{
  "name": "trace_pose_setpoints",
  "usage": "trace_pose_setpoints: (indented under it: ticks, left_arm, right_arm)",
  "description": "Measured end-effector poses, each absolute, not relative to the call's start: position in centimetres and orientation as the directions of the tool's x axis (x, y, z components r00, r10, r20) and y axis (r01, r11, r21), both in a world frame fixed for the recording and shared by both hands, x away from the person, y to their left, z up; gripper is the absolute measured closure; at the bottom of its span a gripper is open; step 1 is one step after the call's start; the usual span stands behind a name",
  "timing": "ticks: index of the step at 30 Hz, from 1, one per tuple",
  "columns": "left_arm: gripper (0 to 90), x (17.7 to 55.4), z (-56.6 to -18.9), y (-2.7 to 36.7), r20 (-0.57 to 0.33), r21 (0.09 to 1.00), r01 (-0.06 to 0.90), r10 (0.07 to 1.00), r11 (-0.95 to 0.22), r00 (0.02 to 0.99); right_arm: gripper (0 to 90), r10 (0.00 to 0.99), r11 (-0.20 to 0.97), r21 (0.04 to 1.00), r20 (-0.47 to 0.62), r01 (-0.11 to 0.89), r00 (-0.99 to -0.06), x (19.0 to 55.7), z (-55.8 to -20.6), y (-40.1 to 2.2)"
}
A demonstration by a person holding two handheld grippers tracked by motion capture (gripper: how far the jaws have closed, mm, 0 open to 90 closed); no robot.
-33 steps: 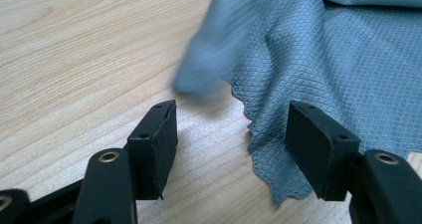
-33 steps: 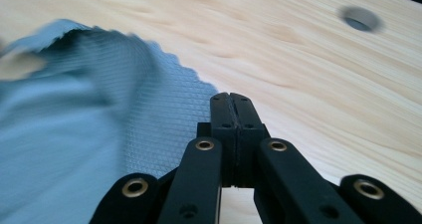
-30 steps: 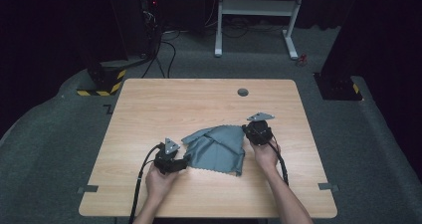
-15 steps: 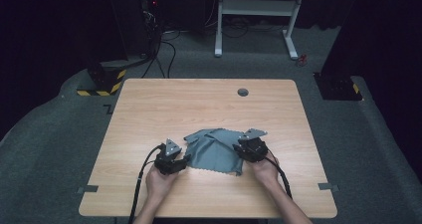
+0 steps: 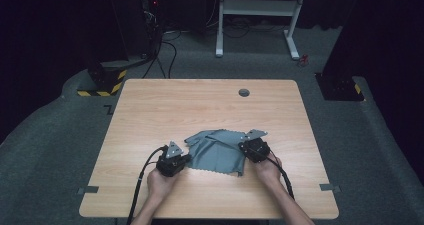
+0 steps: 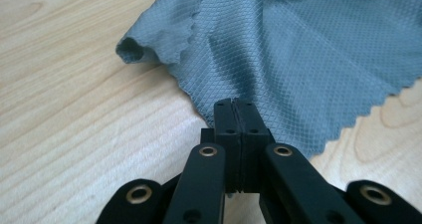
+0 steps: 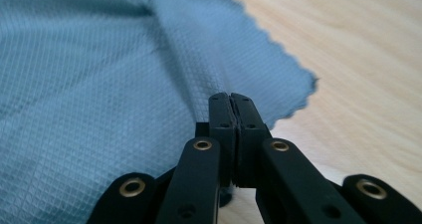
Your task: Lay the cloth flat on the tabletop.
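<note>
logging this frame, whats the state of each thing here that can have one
grey cloth: lying on the table, rumpled, one corner curled over
left gripper: jaws just closed, shut on the cloth's near left edge
right gripper: jaws just closed, shut on the cloth's right edge
table: bare wood around the cloth, small round dark spot near its far edge

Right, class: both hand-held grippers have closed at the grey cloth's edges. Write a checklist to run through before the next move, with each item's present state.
1. Left hand-held gripper jaws closed, having just been closing: ok.
2. Right hand-held gripper jaws closed, having just been closing: ok.
3. Grey cloth actually pinched between each pair of jaws: cannot tell, the tips hide the edge.
4. Cloth lying flat: not ok, its curled corner stands up.
5. Cloth wholly on the table: ok.
</note>
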State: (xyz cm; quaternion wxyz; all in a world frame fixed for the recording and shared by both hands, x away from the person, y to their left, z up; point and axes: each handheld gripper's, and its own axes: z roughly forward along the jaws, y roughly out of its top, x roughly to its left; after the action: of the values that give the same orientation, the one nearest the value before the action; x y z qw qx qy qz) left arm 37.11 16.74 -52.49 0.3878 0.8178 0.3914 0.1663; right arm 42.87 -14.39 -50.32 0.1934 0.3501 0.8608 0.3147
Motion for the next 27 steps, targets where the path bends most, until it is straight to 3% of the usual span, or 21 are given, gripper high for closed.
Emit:
trace_pose_setpoints:
  ticks: [5,7,8,9,11,16,27]
  left_arm:
    - [88.7,36.1,-52.2,17.3,-0.055,0.745,0.521,0.739,-0.417,0.671]
    - [85.2,35.9,-52.0,17.3,-0.061,0.742,0.525,0.737,-0.417,0.673]
    - [78.7,36.0,-51.7,17.2,-0.057,0.749,0.521,0.744,-0.410,0.666]
    - [66.5,36.3,-51.3,17.0,-0.030,0.763,0.508,0.763,-0.400,0.646]
    - [60.8,37.0,-51.0,16.4,0.016,0.771,0.486,0.774,-0.413,0.633]
    - [61.5,39.8,-51.1,14.8,0.097,0.741,0.485,0.788,-0.465,0.608]
    - [63.3,43.6,-51.3,14.1,0.113,0.693,0.548,0.821,-0.469,0.559]
  right_arm:
    - [88.2,0.739,0.534,0.690,-0.100,0.489,-0.666,43.0,-49.7,-15.2]
    - [83.8,0.725,0.545,0.673,-0.080,0.500,-0.684,43.1,-50.0,-15.2]
    - [80.4,0.723,0.545,0.677,-0.081,0.495,-0.686,43.0,-50.0,-15.2]
    - [76.8,0.729,0.515,0.700,-0.056,0.494,-0.682,43.0,-49.7,-15.4]
    - [76.9,0.750,0.481,0.719,-0.041,0.501,-0.661,43.3,-49.3,-15.7]
    - [76.8,0.789,0.450,0.713,-0.035,0.538,-0.613,44.8,-49.1,-15.9]
    - [66.8,0.841,0.409,0.672,-0.017,0.617,-0.540,47.0,-51.0,-15.3]
